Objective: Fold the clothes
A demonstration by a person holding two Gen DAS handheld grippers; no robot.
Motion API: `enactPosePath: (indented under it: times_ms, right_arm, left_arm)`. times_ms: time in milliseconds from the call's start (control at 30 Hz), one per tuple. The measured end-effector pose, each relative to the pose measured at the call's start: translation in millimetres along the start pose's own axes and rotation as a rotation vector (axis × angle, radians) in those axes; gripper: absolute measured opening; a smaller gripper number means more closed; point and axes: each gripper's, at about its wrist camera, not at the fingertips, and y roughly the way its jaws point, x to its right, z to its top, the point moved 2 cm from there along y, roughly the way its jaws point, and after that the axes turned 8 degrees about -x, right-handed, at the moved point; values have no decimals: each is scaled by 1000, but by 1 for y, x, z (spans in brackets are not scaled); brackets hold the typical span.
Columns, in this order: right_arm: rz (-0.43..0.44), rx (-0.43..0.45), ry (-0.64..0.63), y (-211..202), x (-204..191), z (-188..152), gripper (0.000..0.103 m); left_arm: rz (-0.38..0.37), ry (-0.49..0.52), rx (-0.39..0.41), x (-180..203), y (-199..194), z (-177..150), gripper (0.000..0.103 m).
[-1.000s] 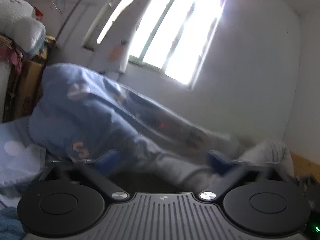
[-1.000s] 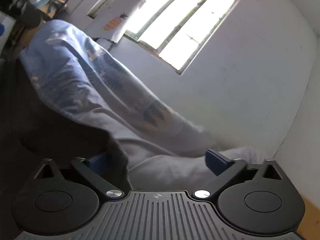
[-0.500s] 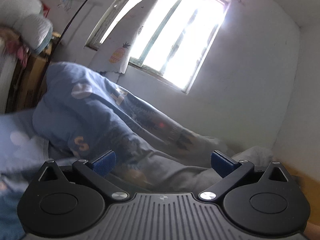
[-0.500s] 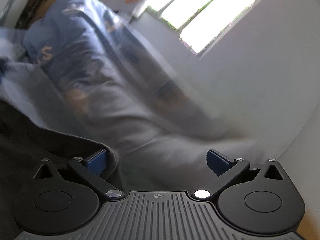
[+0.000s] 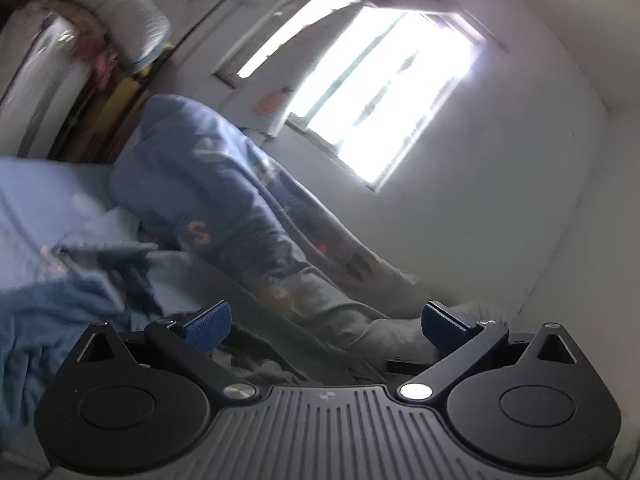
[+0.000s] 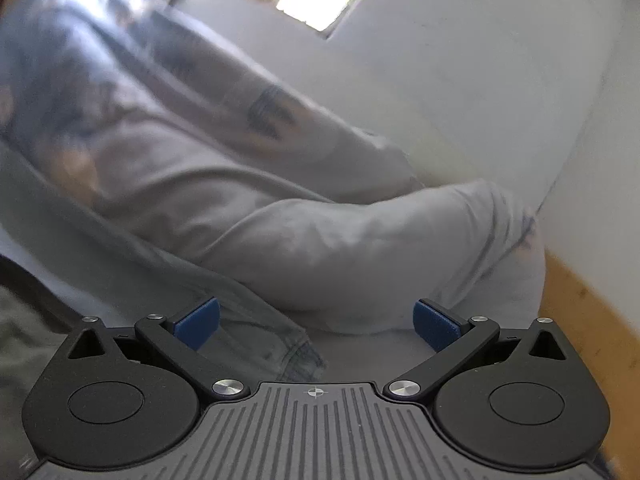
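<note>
Hovering with both tongs spread wide over clothes on a bed.

Left wrist view: the left gripper (image 5: 326, 326) gapes with nothing between its blue pads (image 5: 208, 326); a rumpled blue garment (image 5: 48, 312) lies low at the left, a patterned blue quilt (image 5: 224, 208) is heaped against the wall under the bright window (image 5: 392, 96). Right wrist view: the right gripper (image 6: 316, 326) is likewise spread and empty, a grey denim garment (image 6: 256, 320) lying just beside its left pad, a pale pillow (image 6: 400, 252) beyond, blurred.
</note>
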Motion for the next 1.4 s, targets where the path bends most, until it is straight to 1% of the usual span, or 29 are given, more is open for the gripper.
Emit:
enactPosePath:
  times_ms: [100, 167, 233, 300, 367, 433, 500, 567, 667, 700, 733, 800, 867, 900, 933, 1000, 1033, 1100, 1167, 1200, 1233, 1300, 1400]
  right_arm:
    - [88, 64, 75, -62, 40, -29, 103]
    - [148, 95, 106, -109, 61, -53, 103]
    - [216, 103, 138, -150, 79, -79, 103]
    - [254, 92, 167, -192, 95, -110, 103]
    - [293, 50, 193, -232, 108, -141, 103]
    - [390, -2, 228, -272, 121, -166, 103]
    - [474, -40, 248, -311, 131, -183, 103]
    - [536, -52, 265, -345, 139, -194, 103]
    - [589, -53, 310, -386, 148, -209, 103]
    - [598, -58, 325, -393, 149, -216, 103]
    - [596, -73, 343, -393, 147, -225, 103]
    - [581, -116, 382, -384, 141, -247, 103]
    - [570, -161, 393, -369, 130, -272, 102]
    - [558, -178, 389, -362, 124, -284, 99]
    - [545, -200, 381, -354, 118, -296, 95]
    - [519, -273, 380, -336, 103, -319, 77]
    - [513, -310, 388, -329, 97, -329, 74]
    - [510, -374, 410, -318, 87, -347, 69]
    - [509, -406, 404, -314, 76, -360, 69]
    - [508, -419, 404, -313, 72, -366, 69]
    - [507, -437, 409, -311, 68, -371, 69]
    - [501, -475, 419, -306, 61, -383, 69]
    - [504, -495, 441, -302, 56, -391, 68]
  left_arm:
    - [-18, 22, 14, 3, -7, 5, 103]
    - [-53, 31, 23, 9, -15, 7, 103]
    - [-105, 41, 9, 19, -21, 7, 103]
    - [-158, 53, -4, 31, -27, 8, 103]
    - [-215, 67, 5, 43, -38, 12, 103]
    - [-263, 75, 16, 53, -53, 19, 103]
    - [-297, 79, 14, 60, -68, 29, 103]
    - [-297, 68, 10, 62, -82, 38, 103]
    - [-238, 31, -8, 63, -100, 44, 103]
    - [-225, 26, -25, 63, -101, 42, 103]
    - [-229, 33, -45, 62, -100, 36, 103]
    - [-237, 66, -106, 61, -85, 13, 103]
    - [-231, 115, -186, 60, -61, -20, 103]
    - [-227, 140, -226, 59, -49, -37, 103]
    - [-243, 162, -251, 59, -38, -55, 103]
    - [-278, 171, -289, 55, -19, -91, 103]
    - [-287, 165, -305, 54, -12, -104, 103]
    - [-298, 146, -329, 50, 1, -127, 103]
    - [-313, 141, -343, 45, 9, -144, 103]
    - [-313, 163, -341, 44, 14, -152, 103]
    - [-297, 190, -339, 45, 17, -156, 103]
    - [-281, 200, -341, 46, 26, -160, 103]
    - [-291, 181, -356, 48, 29, -162, 103]
